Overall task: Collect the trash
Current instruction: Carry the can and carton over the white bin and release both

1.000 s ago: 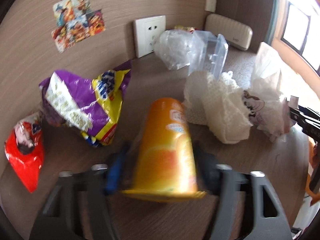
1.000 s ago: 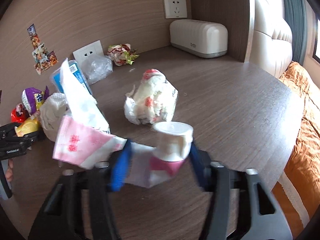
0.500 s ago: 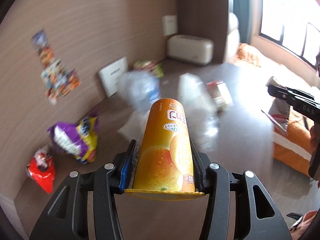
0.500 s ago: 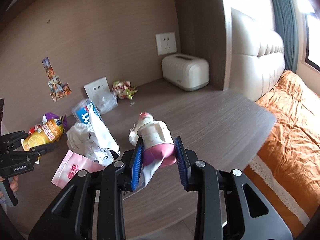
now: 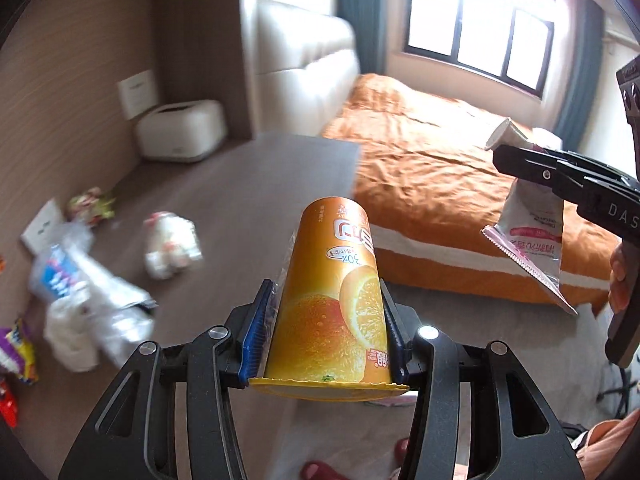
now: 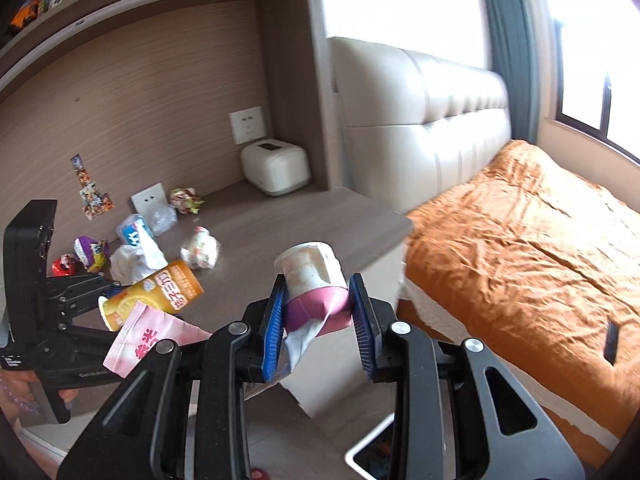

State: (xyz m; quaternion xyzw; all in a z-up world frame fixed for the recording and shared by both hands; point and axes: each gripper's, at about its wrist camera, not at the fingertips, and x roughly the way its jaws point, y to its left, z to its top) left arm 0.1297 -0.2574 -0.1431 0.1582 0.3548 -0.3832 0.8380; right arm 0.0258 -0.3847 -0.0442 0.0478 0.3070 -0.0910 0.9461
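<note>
An orange paper juice cup (image 5: 328,280) sits upside down between the blue pads of my left gripper (image 5: 326,332), which is shut on it, held in the air off the desk's end. My right gripper (image 6: 316,312) is shut on a pink-and-white squeeze tube (image 6: 316,280) just below its white cap; the tube's flat crimped end (image 6: 148,336) hangs out to the left. In the left wrist view the right gripper (image 5: 500,158) shows at the right with the tube (image 5: 532,232) dangling. In the right wrist view the left gripper (image 6: 116,292) carries the cup (image 6: 160,292).
Trash lies on the brown desk (image 5: 248,200): a white crumpled wrapper (image 5: 172,244), a clear plastic and tissue pile (image 5: 88,304), a purple bag (image 5: 16,344). A white box (image 5: 180,132) stands at the back. An orange bed (image 5: 420,152) is on the right. A white-rimmed container (image 6: 372,452) is below.
Both grippers rose off the desk and swung right toward the bed, carrying the cup and the tube. The right jaws closed tighter on the tube.
</note>
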